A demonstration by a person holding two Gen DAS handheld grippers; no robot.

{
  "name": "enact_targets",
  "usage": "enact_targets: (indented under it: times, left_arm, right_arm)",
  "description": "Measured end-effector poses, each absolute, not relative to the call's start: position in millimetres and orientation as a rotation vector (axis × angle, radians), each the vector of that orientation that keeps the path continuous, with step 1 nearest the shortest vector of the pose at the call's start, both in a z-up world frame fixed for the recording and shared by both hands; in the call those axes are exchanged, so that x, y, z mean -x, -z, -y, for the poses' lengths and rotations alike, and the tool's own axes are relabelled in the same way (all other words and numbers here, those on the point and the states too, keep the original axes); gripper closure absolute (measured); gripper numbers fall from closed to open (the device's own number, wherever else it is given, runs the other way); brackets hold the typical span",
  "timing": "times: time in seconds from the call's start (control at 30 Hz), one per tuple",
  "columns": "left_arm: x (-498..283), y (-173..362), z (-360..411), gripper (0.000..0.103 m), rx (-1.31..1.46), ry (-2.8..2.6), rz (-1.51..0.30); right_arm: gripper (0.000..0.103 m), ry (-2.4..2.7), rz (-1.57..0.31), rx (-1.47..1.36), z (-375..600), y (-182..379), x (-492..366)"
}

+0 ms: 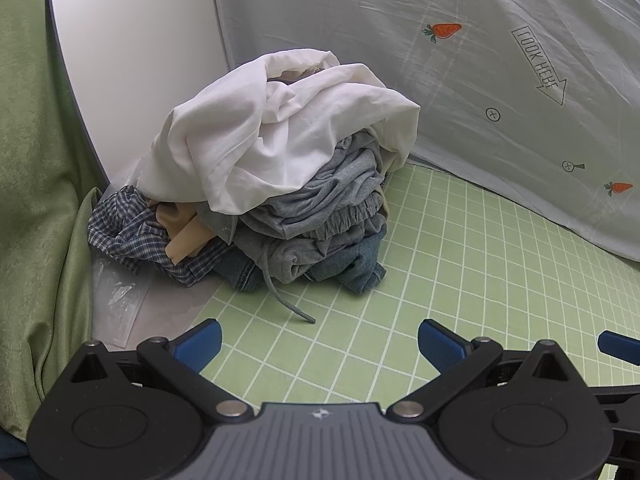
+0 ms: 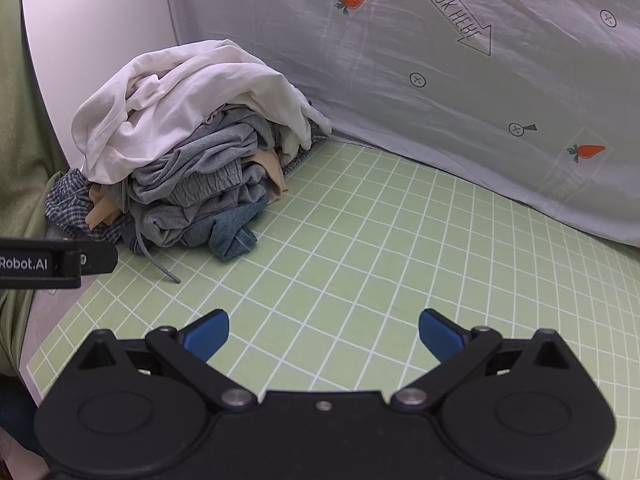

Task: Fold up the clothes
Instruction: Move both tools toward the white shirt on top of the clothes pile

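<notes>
A pile of crumpled clothes (image 1: 272, 184) sits at the back left of the green checked mat (image 1: 460, 260). A white garment (image 1: 260, 128) lies on top, grey ones (image 1: 320, 208) under it, denim (image 1: 352, 268) at the bottom, a blue plaid shirt (image 1: 128, 232) at the left. A grey drawstring (image 1: 284, 300) trails onto the mat. The pile also shows in the right wrist view (image 2: 188, 152). My left gripper (image 1: 320, 340) is open and empty, short of the pile. My right gripper (image 2: 324, 332) is open and empty over the mat, to the right of the left one.
A grey sheet with carrot prints (image 1: 480, 60) hangs behind the mat. A white wall (image 1: 132, 48) and green curtain (image 1: 36, 160) close the left side. Clear plastic (image 1: 120, 296) lies at the mat's left edge. The left gripper's body (image 2: 56, 264) shows at the right view's left edge.
</notes>
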State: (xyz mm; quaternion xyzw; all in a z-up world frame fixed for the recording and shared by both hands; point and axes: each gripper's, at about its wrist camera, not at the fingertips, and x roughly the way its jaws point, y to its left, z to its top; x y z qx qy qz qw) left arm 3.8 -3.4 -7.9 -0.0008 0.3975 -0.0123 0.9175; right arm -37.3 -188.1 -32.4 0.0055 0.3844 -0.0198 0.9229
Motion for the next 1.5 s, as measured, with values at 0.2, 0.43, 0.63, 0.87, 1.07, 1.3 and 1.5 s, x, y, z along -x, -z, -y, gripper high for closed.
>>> enact_targets:
  times: [0.2,0.43,0.63,0.87,1.07,1.3,1.5]
  left_arm:
    - [-4,9,3,0.0,0.0,0.019,-0.824]
    - [-4,9,3,0.0,-0.002,0.019,-0.826]
    - [-5,10,2,0.0,-0.006,0.011,-0.834]
    - [-7,13,2,0.0,-0.022,-0.011,-0.852]
    - [-16,14,-5,0.0,-0.007,-0.03,-0.88]
    - [-48,2,-26,0.0,0.037,-0.055,-0.885]
    - [-102,-25,-57,0.0,0.079,-0.086,-0.843]
  right_arm:
    - [0.001,0.04,-0.789,-0.01,186,33,37]
    - [0.001,0.04,-0.794,-0.011,185,33,36]
    - [0.001,0.039,-0.795,-0.01,185,34,36]
    - [0.001,0.035,-0.803,-0.005,183,37,34]
    - [0.001,0.024,-0.809,0.028,178,39,24]
    - [0.001,0.012,-0.788,0.072,172,31,-18]
    - [0.001,-0.013,-0.743,0.121,158,15,-80]
